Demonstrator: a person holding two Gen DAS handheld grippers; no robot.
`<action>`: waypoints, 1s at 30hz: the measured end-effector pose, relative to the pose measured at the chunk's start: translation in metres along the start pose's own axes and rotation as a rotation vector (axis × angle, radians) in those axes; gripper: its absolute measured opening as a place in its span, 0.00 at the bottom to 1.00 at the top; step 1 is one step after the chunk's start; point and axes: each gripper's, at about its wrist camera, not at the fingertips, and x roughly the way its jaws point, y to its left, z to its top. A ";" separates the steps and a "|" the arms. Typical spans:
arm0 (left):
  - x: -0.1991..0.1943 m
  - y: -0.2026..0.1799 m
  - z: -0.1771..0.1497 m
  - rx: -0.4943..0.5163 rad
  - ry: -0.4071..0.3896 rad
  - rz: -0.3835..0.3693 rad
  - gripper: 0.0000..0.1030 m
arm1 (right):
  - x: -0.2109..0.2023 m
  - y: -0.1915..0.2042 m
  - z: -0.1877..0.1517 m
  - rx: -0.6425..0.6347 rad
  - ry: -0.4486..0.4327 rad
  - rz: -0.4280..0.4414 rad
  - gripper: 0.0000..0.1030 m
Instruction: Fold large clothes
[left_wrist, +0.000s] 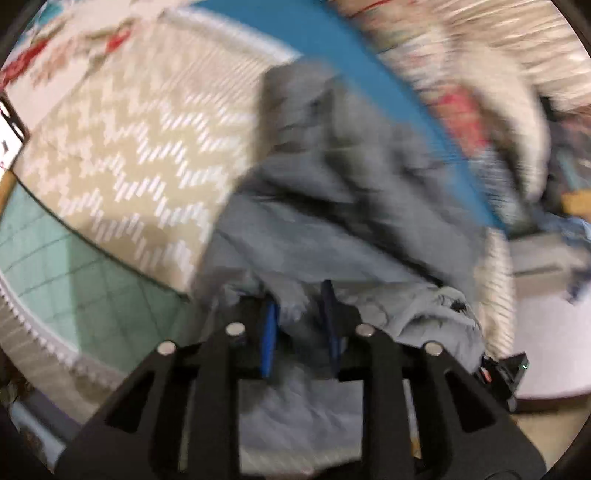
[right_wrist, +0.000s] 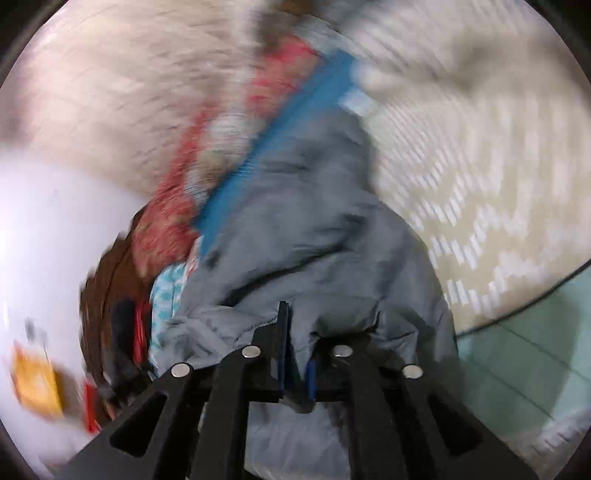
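Chevron rug (left_wrist: 122, 155) behind, frames blurred. Both tools pinch grey garment (left_wrist: 332, 206): left tool (left_wrist: 301, 325) & right tool (right_wrist: 295, 354) each clamp an edge, cloth hangs fwd/away between them, bunched, not spread yet.

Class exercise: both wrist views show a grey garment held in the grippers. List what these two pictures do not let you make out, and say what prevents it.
1. Grey garment: its type and full outline; motion blur, both views.
2. Left gripper fingertips: buried in cloth folds, left wrist view.
3. Right gripper grip point: cloth bunched over it, right wrist view.
4. Red and brown pile: smeared, unidentifiable, right wrist view.
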 end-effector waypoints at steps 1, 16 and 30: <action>0.015 0.006 0.005 -0.016 0.016 0.035 0.23 | 0.009 -0.019 0.004 0.092 0.002 0.043 0.53; -0.061 0.015 0.003 0.135 -0.202 -0.066 0.76 | -0.067 -0.017 -0.018 0.043 -0.265 0.071 0.68; 0.012 0.033 -0.064 0.197 0.003 0.146 0.80 | 0.036 0.032 -0.061 -0.425 -0.112 -0.384 0.78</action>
